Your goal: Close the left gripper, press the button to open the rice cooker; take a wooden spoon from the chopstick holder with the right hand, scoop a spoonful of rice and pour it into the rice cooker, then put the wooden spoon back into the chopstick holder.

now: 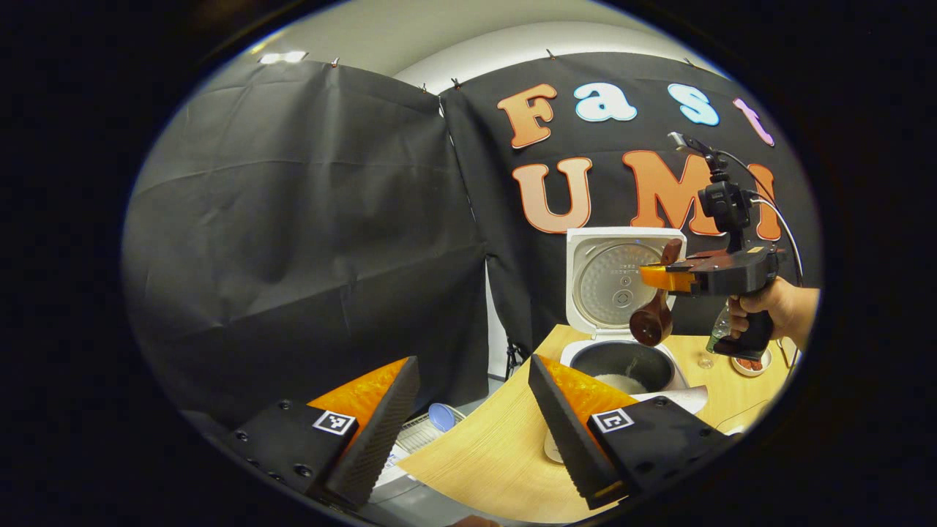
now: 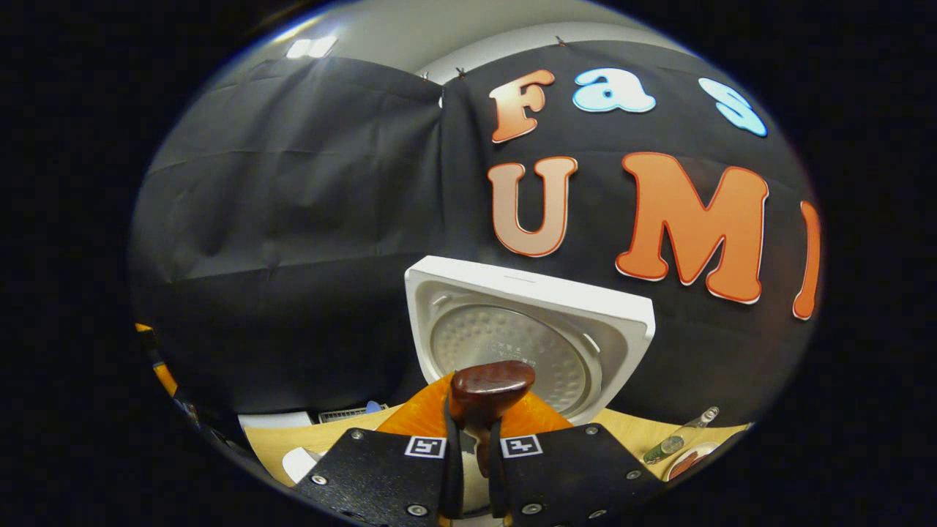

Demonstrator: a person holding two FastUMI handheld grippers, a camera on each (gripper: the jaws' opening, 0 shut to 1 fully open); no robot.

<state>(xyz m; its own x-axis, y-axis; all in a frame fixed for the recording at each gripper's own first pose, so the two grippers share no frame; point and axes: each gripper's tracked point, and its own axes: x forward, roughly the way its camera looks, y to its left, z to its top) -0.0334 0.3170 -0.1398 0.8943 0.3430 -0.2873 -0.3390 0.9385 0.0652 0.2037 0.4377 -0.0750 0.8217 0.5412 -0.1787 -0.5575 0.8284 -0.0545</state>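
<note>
rice cooker: the rice cooker [image 1: 622, 322] stood on the desk [image 1: 483, 446] with its lid [image 1: 618, 282] swung fully up; some white rice showed at the bottom of the inner pot [image 1: 622, 366].
right hand-held gripper: the right hand-held gripper [image 1: 662, 278] was clamped on the handle of the wooden spoon [image 1: 654, 315], held by a hand [image 1: 776, 307] above the open pot.
spoon pose: bowl hung down, handle up, so it looked tipped for the pour or already emptied; I could not tell whether any rice was left in it.
close view: in the right gripper view both fingers pressed the wooden spoon [image 2: 489, 391], handle end sticking up between them, lid [image 2: 527, 337] just behind.
left hand-held gripper: the left hand-held gripper [image 1: 472, 424] was spread wide, holding nothing, low over the near desk edge and well apart from the cooker.
stage: judged as pour step done or nearly done; return to the chopstick holder not yet done.
risk 1: the spoon bowl hung near the pot's right rim, so stray grains could drop on the desk.
risk 2: the smooth, narrow handle could swivel in the pinch on the swing back, then the spoon would miss the holder's mouth.
risk 3: the raised lid sat close behind the spoon; a lift toward it could knock it.
risk 4: a small bottle [image 2: 677, 438] and a dish [image 2: 692, 457] lay on the desk to the right, possibly in the return path.
</note>
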